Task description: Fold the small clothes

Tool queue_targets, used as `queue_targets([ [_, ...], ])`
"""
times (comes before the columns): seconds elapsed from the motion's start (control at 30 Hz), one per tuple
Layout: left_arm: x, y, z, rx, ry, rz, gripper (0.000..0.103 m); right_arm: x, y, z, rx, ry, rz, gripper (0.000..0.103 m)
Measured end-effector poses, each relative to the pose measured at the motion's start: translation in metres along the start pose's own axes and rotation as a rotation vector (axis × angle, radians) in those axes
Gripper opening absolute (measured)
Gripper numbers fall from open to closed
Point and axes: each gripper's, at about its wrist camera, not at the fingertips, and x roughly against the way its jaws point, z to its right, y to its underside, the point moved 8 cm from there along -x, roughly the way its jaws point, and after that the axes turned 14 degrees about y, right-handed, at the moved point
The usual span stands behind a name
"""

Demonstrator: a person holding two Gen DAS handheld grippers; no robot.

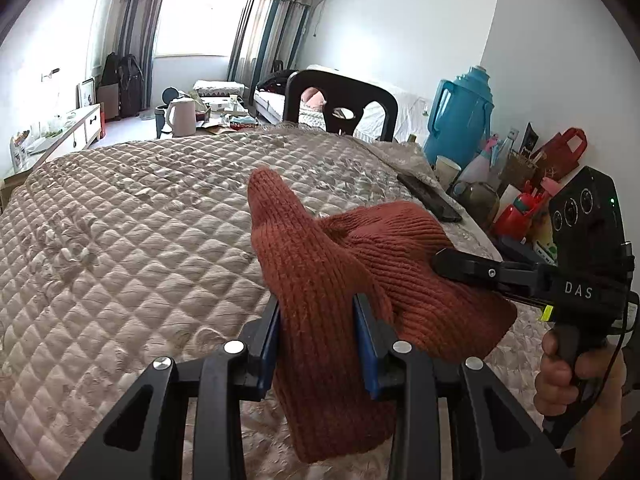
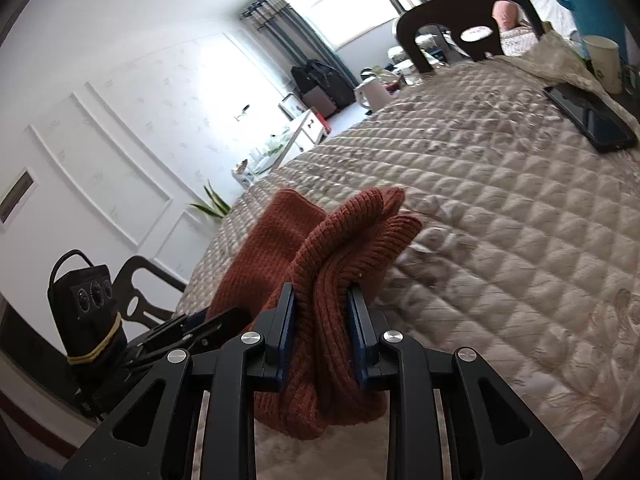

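A rust-red knitted garment point(image 1: 320, 264) is held up over a beige quilted cover point(image 1: 140, 220). My left gripper point(image 1: 316, 312) is shut on one end of it, the knit bunched between the blue pads. My right gripper point(image 2: 322, 308) is shut on the other end of the same knit point(image 2: 336, 240). In the left wrist view the right gripper point(image 1: 444, 260) comes in from the right and bites the knit's right side. In the right wrist view the left gripper point(image 2: 216, 320) shows at lower left behind the knit. The garment hangs folded between both grippers.
A black phone point(image 1: 430, 198) lies on the cover point(image 2: 500, 220) near its right edge, also in the right wrist view point(image 2: 588, 118). A dark chair point(image 1: 340, 104) stands at the far side. A blue thermos point(image 1: 460, 116), cups and bags crowd the right.
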Motion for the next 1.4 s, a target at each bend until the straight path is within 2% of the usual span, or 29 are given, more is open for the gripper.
queue_targets([
  [0.27, 0.038, -0.014, -0.034, 0.003, -0.044, 0.059, 0.036, -0.019, -0.007, -0.052, 0.045, -0.076, 0.016, 0.025],
  [0.5, 0.079, -0.027, -0.092, -0.008, -0.147, 0.098, 0.036, -0.061, -0.01, -0.107, 0.068, -0.176, 0.013, 0.025],
  [0.73, 0.091, -0.023, -0.153, 0.033, -0.185, 0.123, 0.036, -0.105, -0.008, -0.142, 0.093, -0.25, 0.012, 0.025],
  [0.83, 0.081, -0.006, -0.18, 0.086, -0.186, 0.101, 0.036, -0.127, -0.001, -0.136, 0.078, -0.237, -0.022, 0.026],
  [0.9, 0.069, 0.012, -0.197, 0.135, -0.202, 0.052, 0.037, -0.145, 0.009, -0.122, 0.066, -0.179, -0.081, 0.026],
  [0.93, 0.068, 0.018, -0.202, 0.151, -0.198, 0.054, 0.039, -0.151, 0.014, -0.115, 0.061, -0.15, -0.106, 0.027],
  [0.97, 0.071, 0.02, -0.203, 0.18, -0.164, 0.069, 0.04, -0.155, 0.021, -0.105, 0.056, -0.12, -0.135, 0.03],
  [1.03, 0.078, 0.02, -0.204, 0.212, -0.152, 0.082, 0.04, -0.151, 0.025, -0.095, 0.036, -0.102, -0.152, 0.034],
  [1.17, 0.09, 0.017, -0.195, 0.191, -0.198, 0.102, 0.039, -0.132, 0.016, -0.088, 0.098, 0.017, -0.106, 0.034],
  [1.27, 0.096, 0.009, -0.182, 0.158, -0.206, 0.137, 0.039, -0.109, 0.005, -0.098, 0.138, 0.032, -0.023, 0.034],
  [1.33, 0.094, 0.0, -0.173, 0.123, -0.203, 0.139, 0.039, -0.104, 0.001, -0.108, 0.173, 0.027, 0.001, 0.029],
  [1.4, 0.083, -0.006, -0.172, 0.093, -0.225, 0.115, 0.039, -0.11, -0.001, -0.122, 0.212, 0.025, -0.004, 0.016],
])
